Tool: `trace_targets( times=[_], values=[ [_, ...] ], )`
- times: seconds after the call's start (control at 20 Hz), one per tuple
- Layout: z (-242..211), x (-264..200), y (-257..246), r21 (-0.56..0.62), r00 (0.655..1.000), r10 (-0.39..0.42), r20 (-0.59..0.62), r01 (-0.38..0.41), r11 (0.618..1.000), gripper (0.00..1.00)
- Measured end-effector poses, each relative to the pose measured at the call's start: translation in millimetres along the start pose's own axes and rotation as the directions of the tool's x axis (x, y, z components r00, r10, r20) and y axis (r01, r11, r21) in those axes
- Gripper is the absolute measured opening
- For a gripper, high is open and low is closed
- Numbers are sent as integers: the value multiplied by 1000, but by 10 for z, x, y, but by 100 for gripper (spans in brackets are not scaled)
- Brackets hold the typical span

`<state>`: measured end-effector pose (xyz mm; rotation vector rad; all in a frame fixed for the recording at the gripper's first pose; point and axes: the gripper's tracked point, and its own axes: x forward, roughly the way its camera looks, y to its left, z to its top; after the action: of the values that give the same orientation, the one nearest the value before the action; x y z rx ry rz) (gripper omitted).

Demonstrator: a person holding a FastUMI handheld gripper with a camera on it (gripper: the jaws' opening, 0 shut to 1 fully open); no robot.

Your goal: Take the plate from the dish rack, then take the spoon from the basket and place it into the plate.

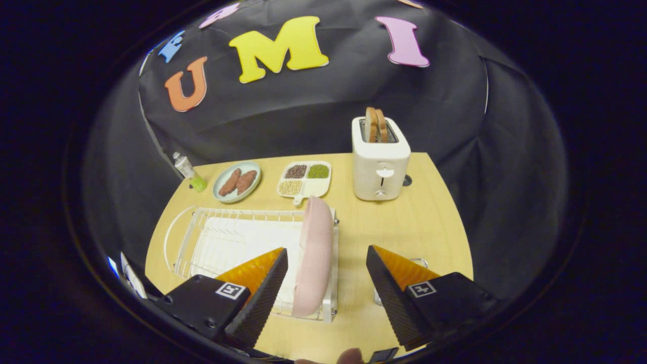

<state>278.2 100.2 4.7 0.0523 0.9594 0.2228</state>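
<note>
The hand-held gripper [327, 283] is spread wide and holds nothing, while the pink plate [314, 255] stands on edge in the dish rack [202, 242], between the fingers nearer the left one, its long axis running toward twelve o'clock.

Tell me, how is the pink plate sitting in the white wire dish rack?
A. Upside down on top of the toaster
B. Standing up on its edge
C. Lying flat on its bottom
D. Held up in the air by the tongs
B: the pink plate stands on its edge in the slots along one side of the white wire dish rack, between the open tongs, whose fingers do not touch it.
</note>
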Motion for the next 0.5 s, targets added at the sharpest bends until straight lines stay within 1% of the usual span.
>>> trace_targets(
  times=[0.05, 0.1, 0.2, 0.35, 0.45, 0.5],
  values=[
    [16, 52, -6, 13, 1000, -10, -14, 10, 1000, 100],
    [16, 116, 3, 23, 1000, -11, -23, 11, 1000, 97],
    [-1, 253, 32, 36, 998, -9, -55, 11, 999, 87],
    [-65, 390, 71, 73, 995, -2, -102, 9, 997, 77],
    [-104, 461, 46, 108, 991, -25, -134, 40, 993, 70],
    [-139, 488, 22, 117, 988, -46, -149, 64, 991, 63]
  ],
)
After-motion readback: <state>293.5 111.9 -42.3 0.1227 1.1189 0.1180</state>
